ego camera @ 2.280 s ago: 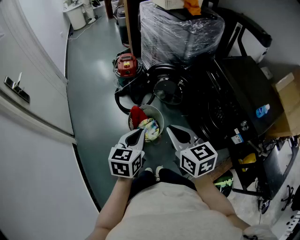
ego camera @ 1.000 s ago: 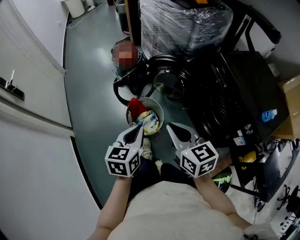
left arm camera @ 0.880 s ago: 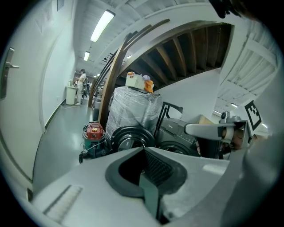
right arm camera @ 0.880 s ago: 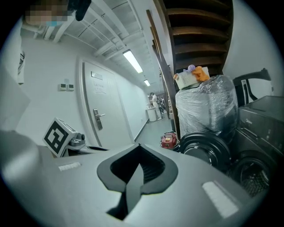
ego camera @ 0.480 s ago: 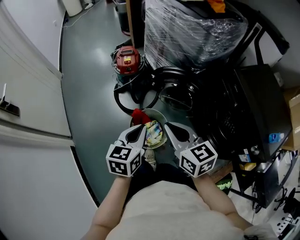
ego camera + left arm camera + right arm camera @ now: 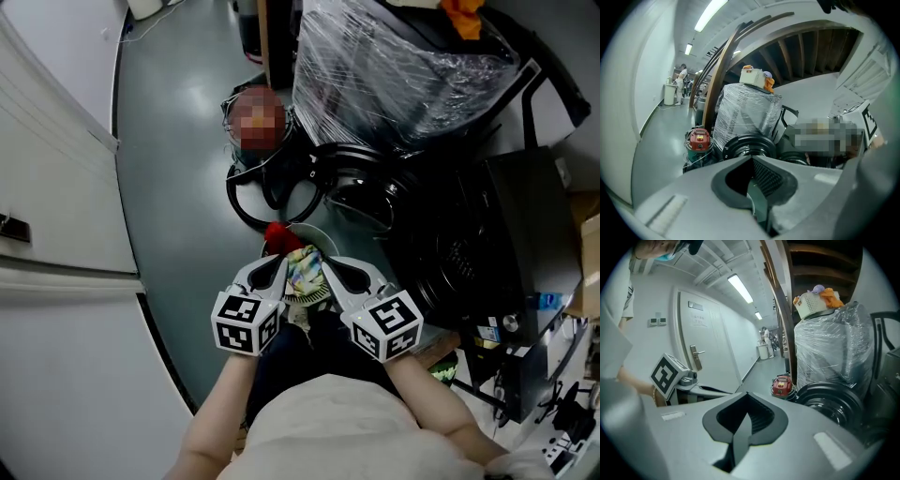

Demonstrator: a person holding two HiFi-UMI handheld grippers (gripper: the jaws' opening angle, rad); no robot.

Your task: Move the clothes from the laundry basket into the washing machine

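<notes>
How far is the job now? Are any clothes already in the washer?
Nothing looks done: the red cloth and the patterned cloth lie in the basket. Nothing is in hand: the left tool and right tool are shut and empty, above the basket. Every piece must yet go into the washer.

Bright ceiling strip lights, fisheye-warped edges, floor glare
</notes>
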